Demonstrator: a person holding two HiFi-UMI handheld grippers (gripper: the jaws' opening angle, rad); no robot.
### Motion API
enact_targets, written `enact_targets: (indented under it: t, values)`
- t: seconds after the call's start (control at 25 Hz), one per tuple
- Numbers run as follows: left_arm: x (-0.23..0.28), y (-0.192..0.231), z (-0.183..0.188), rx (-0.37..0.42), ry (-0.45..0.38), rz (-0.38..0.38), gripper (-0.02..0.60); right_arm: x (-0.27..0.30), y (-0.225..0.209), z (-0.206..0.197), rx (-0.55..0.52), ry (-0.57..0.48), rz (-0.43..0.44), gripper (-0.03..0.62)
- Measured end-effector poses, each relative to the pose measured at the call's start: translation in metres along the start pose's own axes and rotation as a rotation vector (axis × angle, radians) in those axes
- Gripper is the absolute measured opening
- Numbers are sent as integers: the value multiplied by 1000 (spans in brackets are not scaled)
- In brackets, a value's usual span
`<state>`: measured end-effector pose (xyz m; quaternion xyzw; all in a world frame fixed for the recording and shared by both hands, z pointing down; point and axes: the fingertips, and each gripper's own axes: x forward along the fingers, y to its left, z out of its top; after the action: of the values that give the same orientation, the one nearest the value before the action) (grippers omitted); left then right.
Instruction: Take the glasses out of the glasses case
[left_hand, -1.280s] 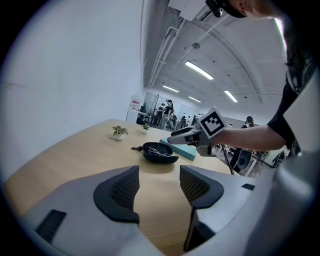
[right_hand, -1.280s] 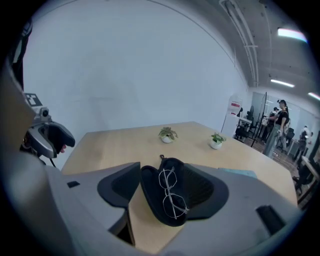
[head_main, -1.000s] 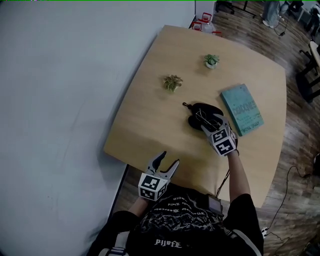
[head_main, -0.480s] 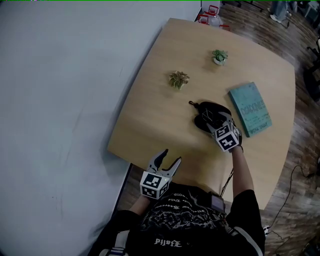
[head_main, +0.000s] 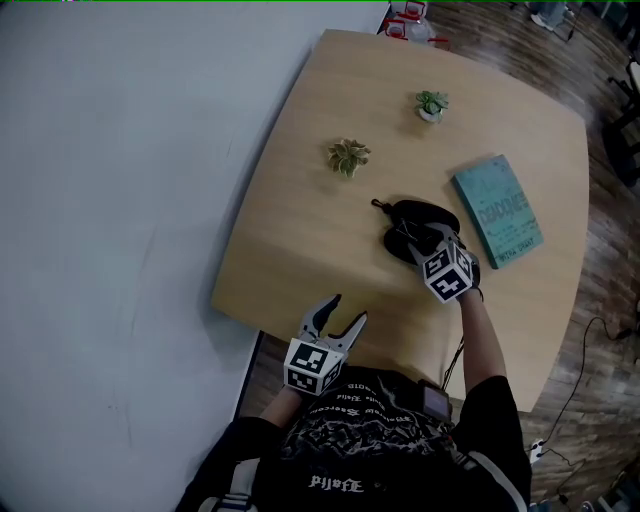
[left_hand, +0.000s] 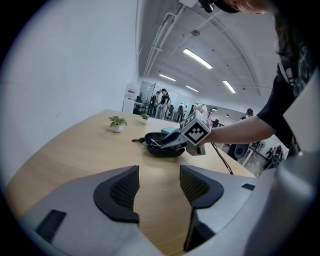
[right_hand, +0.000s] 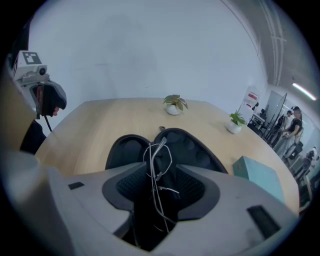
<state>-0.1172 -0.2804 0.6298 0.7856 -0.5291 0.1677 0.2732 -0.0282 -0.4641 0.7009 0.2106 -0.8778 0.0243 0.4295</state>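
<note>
A black glasses case (head_main: 424, 214) lies open on the wooden table (head_main: 300, 240). In the right gripper view thin wire-framed glasses (right_hand: 158, 165) stand in the case (right_hand: 192, 145), between my right gripper's (right_hand: 159, 189) pads. Those jaws are closing, and a gap still shows on each side of the frame. From the head view my right gripper (head_main: 422, 243) dips into the case. My left gripper (head_main: 343, 313) hovers open and empty at the table's near edge. The left gripper view looks past its own jaws (left_hand: 159, 186) to the case (left_hand: 161, 151).
A teal book (head_main: 497, 210) lies just right of the case. Two small potted plants (head_main: 348, 157) (head_main: 431, 103) stand farther back on the table. A white wall runs along the left side. A cable hangs off the table's near edge.
My right gripper has sunk into the open case and its jaws have narrowed around the glasses. The left gripper stays almost where it was.
</note>
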Motion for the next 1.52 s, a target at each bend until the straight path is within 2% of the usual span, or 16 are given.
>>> enact_targets:
  t: [0.08,0.32,0.52,1.0,1.52]
  values:
    - [0,3,0,-13,-4,5,259,1,1,1,-12,0,-1,161]
    - [-3,6,0,-24,-12,18,259,-3,-3,2,-10,-5,-40,110]
    - [-4,6,0,-19,-12,16,259,-9,-3,7,-9,-33,-57,101]
    - [-3,3,5,-6,-33,2,259,-41,-17,30,68,-146,-122,101]
    - [-21,-8,21,-12,-119,-21,259,-106,-5,68,98,-273,-238,101]
